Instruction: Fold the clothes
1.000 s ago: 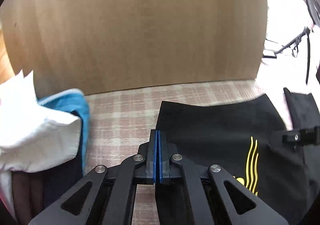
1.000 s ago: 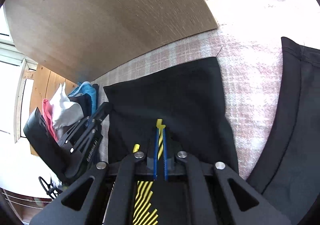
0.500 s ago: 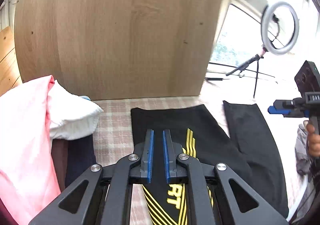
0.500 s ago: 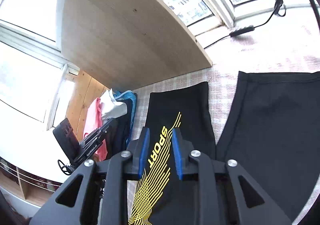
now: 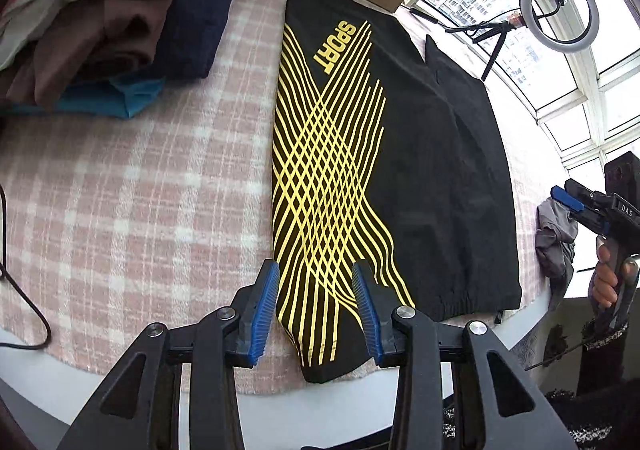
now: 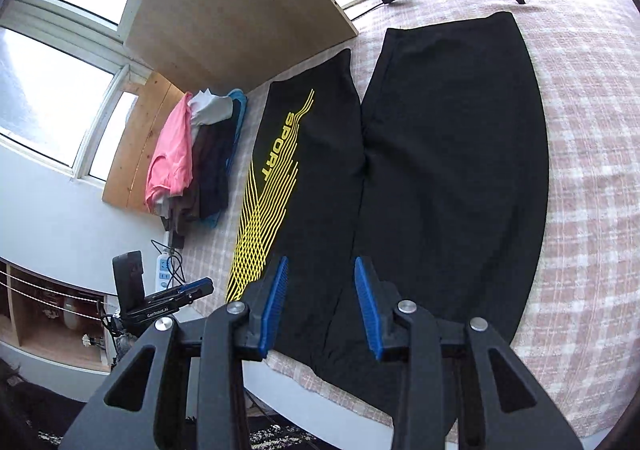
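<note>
One pair of black shorts [image 6: 420, 170] spread flat on the pink plaid cloth [image 6: 592, 154], filling centre frame in the right wrist view, both legs running toward the upper frame, waistband at the lower edge near the table rim. Yellow line pattern [image 5: 328, 154] with "SPORT" lettering on the left-of-frame leg; other leg plain black. In the left wrist view, same shorts [image 5: 440, 170] centre to right, printed leg straight ahead of the fingers.

Left gripper [image 5: 316, 310] at bottom centre of its own view, blue pads [image 5: 264, 310] spread wide, holding nothing, hovering over the waistband end of the printed leg. Also seen at lower left of the right wrist view [image 6: 192, 290], off the table edge.

Right gripper [image 6: 320, 306] at bottom centre of its view, pads [image 6: 366, 306] wide apart, nothing between them, above the crotch and waistband area. Visible at right edge of the left wrist view [image 5: 576, 206], held by a hand [image 5: 608, 282], jaws apart, clear of the shorts.

Stack of folded clothes [image 5: 104, 18] at upper left of the left wrist view: pink, white, brown, navy, blue; just beside the printed leg, not touching. Wooden board [image 6: 240, 6] behind, upper frame. Ring light [image 5: 560, 6] on a tripod at upper right by the windows. Grey garment [image 5: 556, 242] bunched at the right edge. Black cable [image 5: 24, 298] at lower left.
</note>
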The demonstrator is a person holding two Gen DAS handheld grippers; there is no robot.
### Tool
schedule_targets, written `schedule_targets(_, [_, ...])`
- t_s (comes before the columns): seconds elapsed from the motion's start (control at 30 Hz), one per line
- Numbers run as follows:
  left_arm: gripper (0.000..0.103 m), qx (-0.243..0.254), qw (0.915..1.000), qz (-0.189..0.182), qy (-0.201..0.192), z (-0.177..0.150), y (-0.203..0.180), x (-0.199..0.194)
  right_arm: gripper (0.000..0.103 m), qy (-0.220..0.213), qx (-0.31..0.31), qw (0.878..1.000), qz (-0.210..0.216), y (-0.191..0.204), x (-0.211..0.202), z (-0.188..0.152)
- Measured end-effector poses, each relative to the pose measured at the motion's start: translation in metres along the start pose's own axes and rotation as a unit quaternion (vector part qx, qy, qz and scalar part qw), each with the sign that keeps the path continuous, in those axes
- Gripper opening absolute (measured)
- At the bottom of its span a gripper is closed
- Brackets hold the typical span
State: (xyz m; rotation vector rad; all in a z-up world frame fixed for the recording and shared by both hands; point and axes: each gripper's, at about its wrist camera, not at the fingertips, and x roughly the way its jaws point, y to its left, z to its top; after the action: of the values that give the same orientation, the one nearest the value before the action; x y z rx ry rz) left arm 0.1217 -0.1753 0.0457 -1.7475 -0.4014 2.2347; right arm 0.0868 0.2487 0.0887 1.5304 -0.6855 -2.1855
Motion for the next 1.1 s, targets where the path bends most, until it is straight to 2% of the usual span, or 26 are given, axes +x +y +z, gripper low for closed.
schedule_targets(0.13, [0.035,-0.005,0.9997,0.016,0.016,-0.021,-0.007,0.023,0.034,0.005,0.024,0.996,-0.092,-0.027,0.011,-0.034])
schedule_targets(0.17, [0.027,0.000,0.9998,0.017,0.010,-0.022,-0.009,0.025,0.034,0.004,0.032,0.994,-0.106,-0.035,0.011,-0.041])
schedule_targets(0.2, [0.006,0.007,0.9998,0.018,-0.001,-0.023,-0.011,0.024,0.034,0.003,0.040,0.992,-0.121,-0.043,0.011,-0.048])
schedule_targets(0.27, [0.006,0.016,0.9994,0.021,-0.022,-0.024,-0.013,0.022,0.034,0.002,0.057,0.988,-0.143,-0.059,0.011,-0.061])
schedule_targets(0.33, [0.006,-0.014,0.9986,0.031,-0.040,-0.025,0.001,0.012,0.034,0.006,0.069,0.987,-0.146,-0.069,0.012,-0.072])
schedule_targets(0.5, [0.002,-0.064,0.9945,0.071,-0.043,-0.035,0.027,0.007,0.035,0.030,0.053,0.987,-0.152,-0.072,0.028,-0.090])
schedule_targets(0.63, [0.004,-0.038,0.9937,0.068,-0.080,-0.029,0.009,-0.006,0.036,0.026,0.044,0.989,-0.142,-0.069,0.022,-0.096])
schedule_targets(0.67, [0.015,-0.017,0.9942,0.066,-0.084,-0.026,-0.001,-0.007,0.036,0.022,0.048,0.989,-0.135,-0.070,0.018,-0.095])
schedule_targets(0.7, [0.030,0.001,0.9941,0.064,-0.087,-0.020,-0.009,-0.007,0.036,0.017,0.051,0.990,-0.130,-0.071,0.014,-0.095])
schedule_targets(0.73, [0.034,0.014,0.9938,0.062,-0.091,-0.008,-0.013,-0.006,0.036,0.013,0.054,0.990,-0.130,-0.072,0.011,-0.094])
schedule_targets(0.87, [0.031,0.058,0.9915,0.031,-0.112,0.053,-0.027,0.010,0.036,-0.001,0.059,0.990,-0.125,-0.073,0.002,-0.086])
schedule_targets(0.97, [0.017,0.078,0.9919,-0.005,-0.100,0.109,-0.039,0.041,0.036,-0.007,0.055,0.991,-0.120,-0.061,0.001,-0.084])
schedule_targets(1.0, [0.017,0.089,0.9917,-0.013,-0.092,0.125,-0.044,0.051,0.036,-0.007,0.053,0.991,-0.121,-0.059,0.002,-0.086])
schedule_targets(1.03, [0.017,0.104,0.9905,-0.010,-0.089,0.138,-0.050,0.061,0.036,-0.006,0.052,0.991,-0.121,-0.056,0.003,-0.088])
schedule_targets(1.1, [0.015,0.140,0.9856,0.028,-0.091,0.156,-0.061,0.080,0.036,-0.009,0.058,0.991,-0.122,-0.056,0.002,-0.094])
